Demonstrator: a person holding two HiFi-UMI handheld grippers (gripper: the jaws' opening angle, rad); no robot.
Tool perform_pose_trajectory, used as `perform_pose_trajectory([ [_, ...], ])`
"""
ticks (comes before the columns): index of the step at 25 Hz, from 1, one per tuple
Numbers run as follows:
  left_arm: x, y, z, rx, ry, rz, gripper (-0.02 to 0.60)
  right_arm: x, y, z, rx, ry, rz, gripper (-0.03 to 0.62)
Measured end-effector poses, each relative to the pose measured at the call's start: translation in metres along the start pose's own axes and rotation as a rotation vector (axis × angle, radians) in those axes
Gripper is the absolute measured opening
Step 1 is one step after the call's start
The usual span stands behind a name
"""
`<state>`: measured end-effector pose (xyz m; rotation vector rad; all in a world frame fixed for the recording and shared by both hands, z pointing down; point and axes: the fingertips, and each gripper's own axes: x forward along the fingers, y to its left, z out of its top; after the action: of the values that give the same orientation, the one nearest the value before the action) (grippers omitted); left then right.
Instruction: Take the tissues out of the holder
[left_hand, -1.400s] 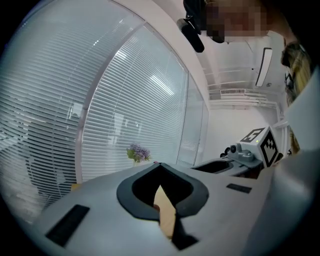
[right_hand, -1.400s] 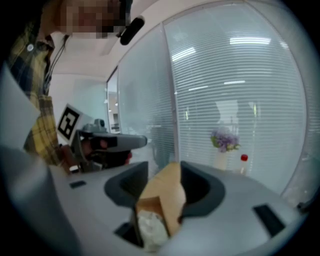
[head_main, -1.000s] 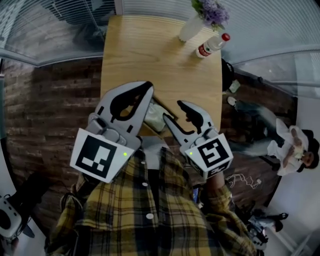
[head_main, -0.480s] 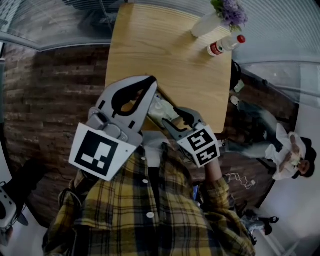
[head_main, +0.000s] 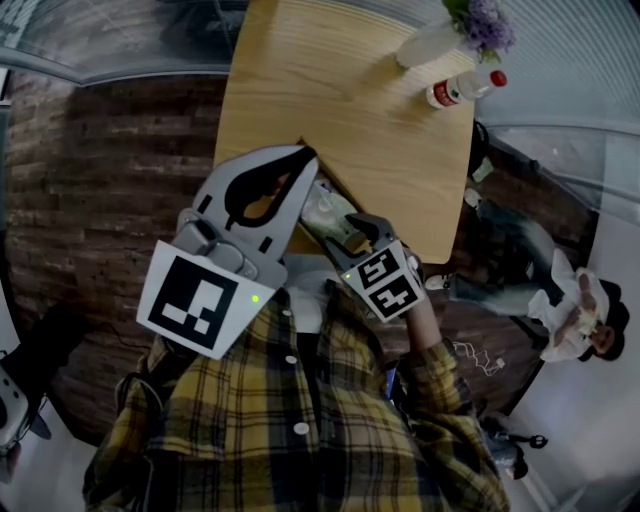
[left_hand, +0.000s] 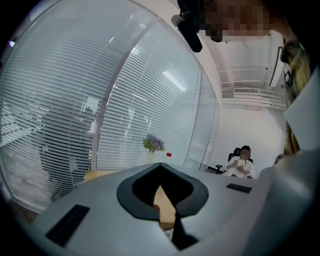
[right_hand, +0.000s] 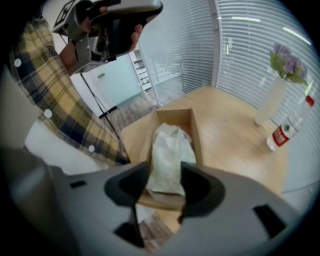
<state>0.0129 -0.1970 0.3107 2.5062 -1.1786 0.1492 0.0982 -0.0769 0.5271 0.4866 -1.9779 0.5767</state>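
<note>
At the table's (head_main: 330, 90) near edge, your right gripper (right_hand: 159, 210) clamps the one tissue pack (right_hand: 170, 155) inside the single wooden holder (right_hand: 197, 131). Your left gripper (left_hand: 172, 225) hangs alongside, jaws together, empty. One vase (head_main: 425, 45) and one bottle (head_main: 462, 90) stand beyond.

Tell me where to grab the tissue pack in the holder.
Pinch the tissue pack across its narrow width at the near end, from above: the wooden holder is open-topped and the pack bulges above its walls. The right gripper is shut on it there.
</note>
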Motion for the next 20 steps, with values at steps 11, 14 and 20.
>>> perform_pose_trajectory([
  [11,0.000,0.011,-0.006,-0.016,0.006,0.028,0.008,0.022,-0.003,-0.018,-0.054,0.107,-0.010,0.187],
  [14,0.000,0.013,-0.006,-0.018,0.007,0.031,0.008,0.025,-0.003,-0.019,-0.047,0.118,-0.004,0.186],
  [20,0.000,0.013,-0.006,-0.014,0.007,0.030,0.008,0.027,-0.004,-0.021,-0.032,0.132,-0.006,0.151],
])
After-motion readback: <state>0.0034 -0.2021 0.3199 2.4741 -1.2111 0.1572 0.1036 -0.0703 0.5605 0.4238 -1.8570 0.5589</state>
